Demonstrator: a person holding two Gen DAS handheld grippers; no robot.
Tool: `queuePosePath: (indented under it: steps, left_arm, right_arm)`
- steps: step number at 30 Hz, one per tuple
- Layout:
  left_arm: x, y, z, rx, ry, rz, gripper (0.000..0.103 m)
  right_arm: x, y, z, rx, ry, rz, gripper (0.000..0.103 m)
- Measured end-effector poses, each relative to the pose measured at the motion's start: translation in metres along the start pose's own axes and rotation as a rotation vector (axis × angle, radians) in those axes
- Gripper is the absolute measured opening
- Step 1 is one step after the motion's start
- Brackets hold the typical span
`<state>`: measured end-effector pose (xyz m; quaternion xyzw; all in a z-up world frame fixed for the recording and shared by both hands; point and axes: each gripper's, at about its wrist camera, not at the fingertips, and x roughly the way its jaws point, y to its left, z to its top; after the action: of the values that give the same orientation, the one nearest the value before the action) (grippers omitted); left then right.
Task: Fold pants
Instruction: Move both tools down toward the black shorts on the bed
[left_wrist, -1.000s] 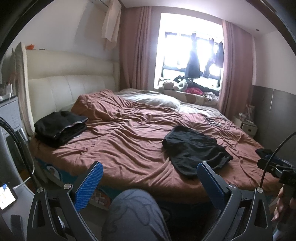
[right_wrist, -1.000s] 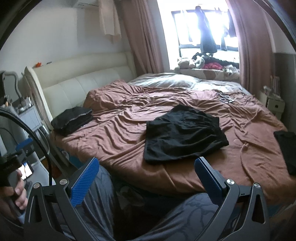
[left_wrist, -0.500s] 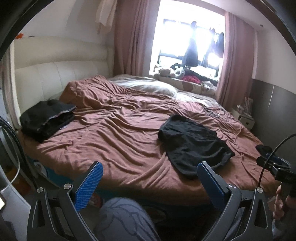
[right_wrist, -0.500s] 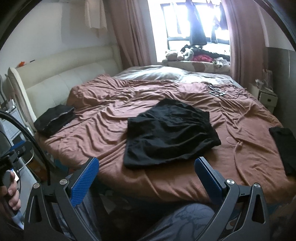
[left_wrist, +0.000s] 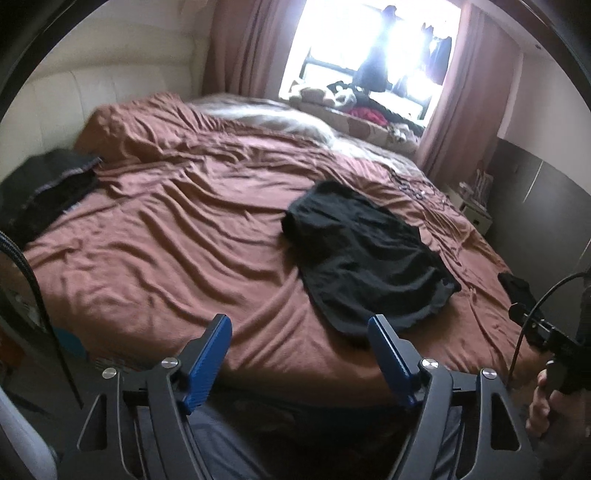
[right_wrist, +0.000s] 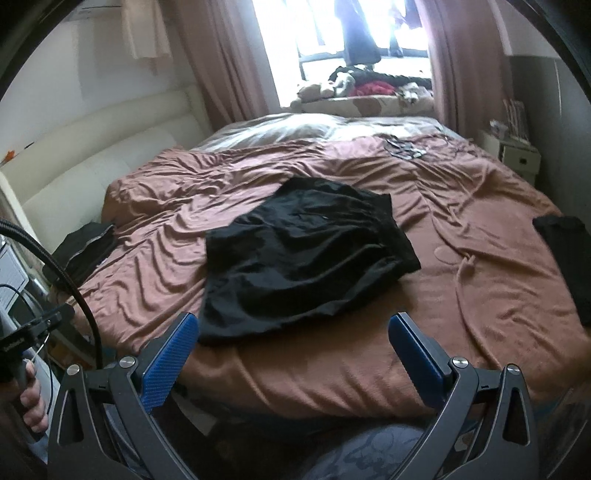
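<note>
A rumpled pair of black pants (left_wrist: 365, 254) lies on the brown bedsheet (left_wrist: 177, 243), near the bed's front edge; it also shows in the right wrist view (right_wrist: 303, 254). My left gripper (left_wrist: 301, 332) is open and empty, just short of the front edge, with the pants ahead and to the right. My right gripper (right_wrist: 295, 332) is open and empty, right in front of the pants' near hem.
A folded dark pile (left_wrist: 40, 188) sits at the bed's left edge by the white headboard (right_wrist: 92, 147). Another black garment (right_wrist: 569, 258) lies at the right edge. Small items (right_wrist: 404, 149) lie far back. A nightstand (right_wrist: 517, 158) stands at the right.
Both grippers have moved forward, closer to the bed and lower toward the pants. The left gripper's jaws stand somewhat narrower than before. The pants have not moved.
</note>
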<state>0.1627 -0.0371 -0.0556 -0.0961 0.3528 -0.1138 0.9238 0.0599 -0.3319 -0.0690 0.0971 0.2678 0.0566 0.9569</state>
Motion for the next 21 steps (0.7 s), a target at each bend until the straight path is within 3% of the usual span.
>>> queuePosePath:
  steps: [5,21]
  left_arm:
    - [0.035,-0.004,0.005,-0.034,0.088,-0.058,0.073]
    - [0.138,-0.020,0.002,-0.156,0.378,-0.227,0.069]
  right_arm:
    - [0.022,-0.019,0.006,0.048,0.032,0.009,0.096]
    - [0.092,-0.073,0.016,0.183,0.129,0.058,0.093]
